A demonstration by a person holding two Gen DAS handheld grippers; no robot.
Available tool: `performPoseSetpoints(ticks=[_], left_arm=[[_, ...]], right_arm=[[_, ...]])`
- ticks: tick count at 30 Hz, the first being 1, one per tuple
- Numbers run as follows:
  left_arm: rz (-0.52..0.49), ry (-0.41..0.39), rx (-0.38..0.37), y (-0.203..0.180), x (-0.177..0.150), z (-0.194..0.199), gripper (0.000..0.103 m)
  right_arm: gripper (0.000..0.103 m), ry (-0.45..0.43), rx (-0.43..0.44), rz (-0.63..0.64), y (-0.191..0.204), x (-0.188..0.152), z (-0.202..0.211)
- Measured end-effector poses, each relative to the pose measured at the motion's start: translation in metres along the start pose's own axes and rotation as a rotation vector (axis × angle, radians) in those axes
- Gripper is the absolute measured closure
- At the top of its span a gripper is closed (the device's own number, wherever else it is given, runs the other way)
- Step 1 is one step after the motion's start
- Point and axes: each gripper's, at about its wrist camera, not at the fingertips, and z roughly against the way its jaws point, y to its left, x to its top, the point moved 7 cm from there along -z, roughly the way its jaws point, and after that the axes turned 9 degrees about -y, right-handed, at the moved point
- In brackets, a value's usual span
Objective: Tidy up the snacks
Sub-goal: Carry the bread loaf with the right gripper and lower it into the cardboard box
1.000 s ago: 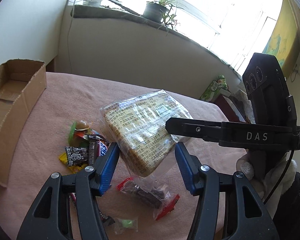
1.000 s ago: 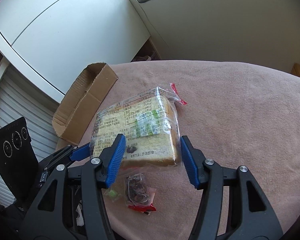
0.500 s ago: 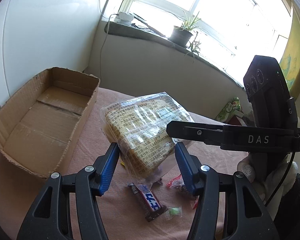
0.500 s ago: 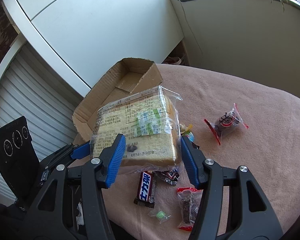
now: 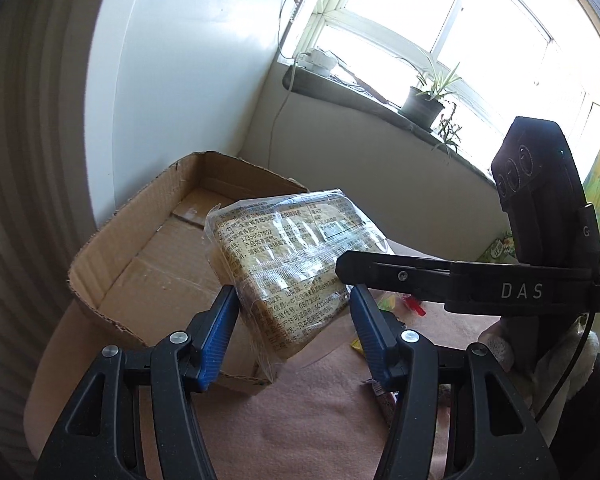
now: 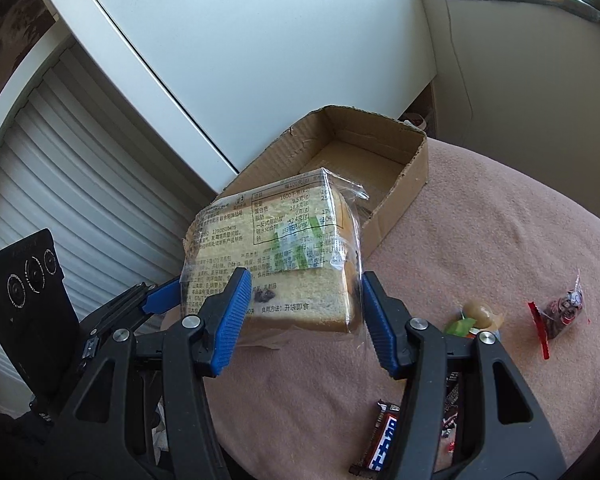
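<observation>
Carrying a bagged bread loaf [image 5: 288, 268] w/ both grippers, held in the air at the near rim of the box [image 5: 112, 280], partly over its open top. Pink-covered table [image 6: 500, 240] underneath. Box sitting at the table edge, open, bare cardboard floor showing, nothing inside as far as visible. Bread still sealed in clear printed wrap, tilted, not yet lowered in.

Left gripper [image 5: 292, 332] pinching one end of the bag, blue pads pressed on the wrap. Right gripper [image 6: 304, 316] pinching the opposite end, pads half spread and tight against the loaf's sides.

Progress, judged: early, first big item about to go in; nothing stowed yet. Left to do: lowering and releasing the bread, then small stuff. Still loose on the cloth: choc bar [image 6: 380, 444] near the right gripper, red-edged sweet packet [image 6: 560, 312] further off, green-and-tan candy [image 6: 472, 320] beside it, few more wrappers half hidden behind the fingers.
</observation>
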Motion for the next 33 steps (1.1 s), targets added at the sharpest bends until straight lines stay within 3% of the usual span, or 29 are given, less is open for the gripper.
performPoseSetpoints(ticks=[7,17,33], left_arm=[[0.038,-0.008,0.038,0.032,0.008,-0.008,0.047],[0.069,0.014,0.064,0.067,0.007,-0.021,0.047],[0.027,0.004,0.106,0.076,0.01,-0.026,0.047]], right_arm=[[0.045,0.029,0.018,0.034,0.024,0.01,-0.037],[0.045,0.066,0.032,0.028,0.027,0.016,-0.075],[0.044,0.056,0.001,0.036,0.023,0.023,-0.079]])
